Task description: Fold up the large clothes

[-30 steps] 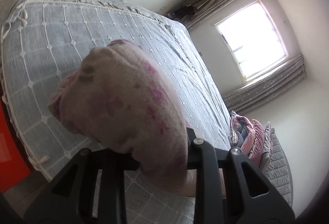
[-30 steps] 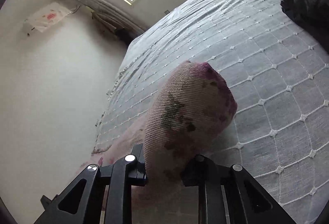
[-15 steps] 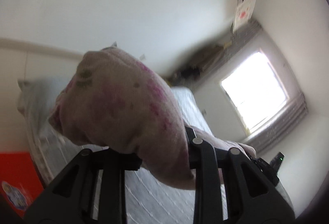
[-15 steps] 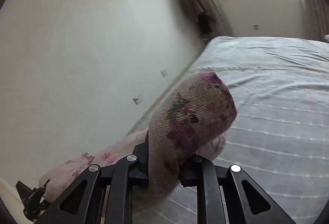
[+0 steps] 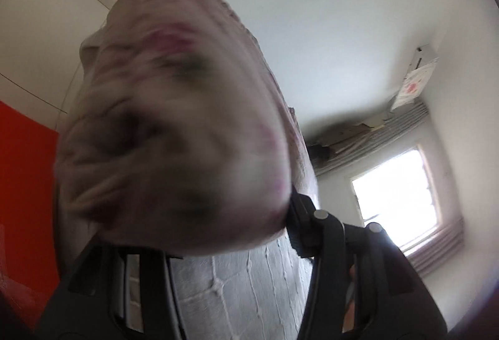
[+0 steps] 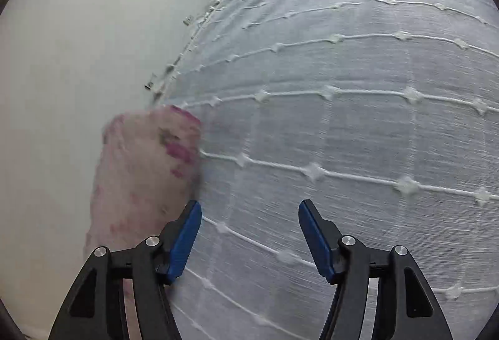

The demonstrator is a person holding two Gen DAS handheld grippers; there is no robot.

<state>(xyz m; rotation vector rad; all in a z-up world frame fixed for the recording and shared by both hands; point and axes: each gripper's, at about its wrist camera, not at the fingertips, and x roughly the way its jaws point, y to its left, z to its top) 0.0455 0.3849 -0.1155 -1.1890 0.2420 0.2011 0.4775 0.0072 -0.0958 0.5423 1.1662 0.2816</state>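
Note:
The garment is pale pink knit with magenta and green flower prints. In the left wrist view a blurred bunch of it [image 5: 181, 134] fills the middle and hides my left gripper's fingertips; my left gripper [image 5: 224, 234] is shut on it and tilted up toward the ceiling. In the right wrist view my right gripper [image 6: 249, 234] is open and empty, its blue pads [image 6: 187, 234] spread wide over the bed. A loose part of the garment [image 6: 146, 178] hangs just left of its left finger.
The bed has a grey-blue cover with a white stitched grid [image 6: 343, 122], also seen under the left gripper [image 5: 249, 284]. A white wall [image 6: 78, 44] borders the bed. A bright window [image 5: 396, 196] with curtains and a red panel [image 5: 25, 199] are in view.
My right gripper has opened and let go of the garment, and now points down at the bed. My left gripper has swung further up with the garment still in it.

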